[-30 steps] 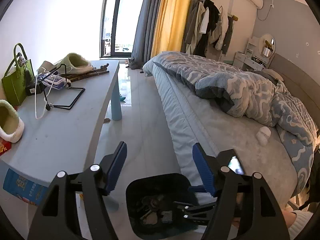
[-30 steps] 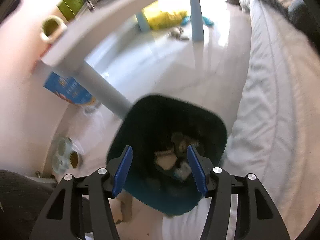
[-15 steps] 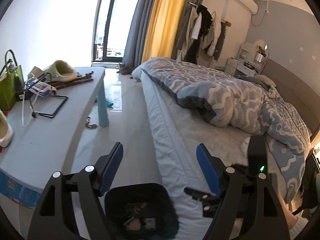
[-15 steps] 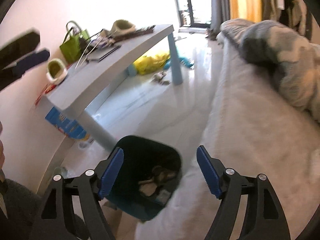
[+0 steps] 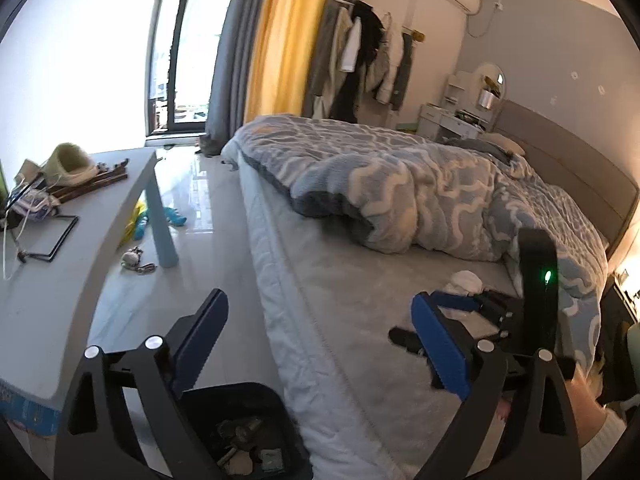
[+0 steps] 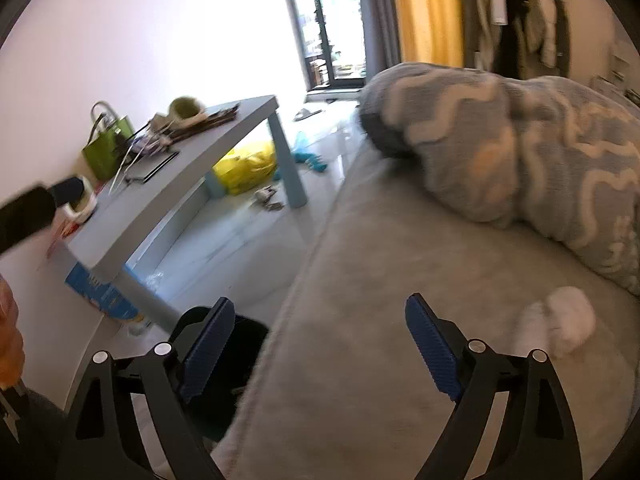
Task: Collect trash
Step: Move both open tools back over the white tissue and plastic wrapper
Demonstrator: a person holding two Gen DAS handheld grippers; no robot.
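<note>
Both units are empty at this moment. The left gripper [image 5: 320, 344] has its jaws opening w/ nothing between them; the gap frames only mattress and floor. The right gripper [image 6: 320, 344] likewise has jaws opening, no item between the pads, and it points down at the bed [image 6: 400, 280] surface. Wide jaws here suit an approach to a soft, irregular item, judging from the layout. The trash bin [image 5: 244, 432] stands on the floor just beside the bed edge and near the corner of the grey table [image 5: 60, 300]; that spot keeps it within reach of both hands, so drops need only a short swing. Scraps already lie in its bottom, so collection is under way. Next likely target: a crumpled white wad [image 6: 556, 324] on the bare mattress, near the edge of the patterned duvet [image 5: 420, 184], to the right of the right gripper's line and apart from its pads. In the left view the same wad [image 5: 466, 282] sits just beyond the right unit's body, so the right side is the better-placed one for the pick. Other possible litter: a yellow bag [image 6: 244, 168] and small bits under the table, well apart from either gripper. Caution: the wad is light and rests on fabric; a pinch set too low may catch the sheet as well.
</note>
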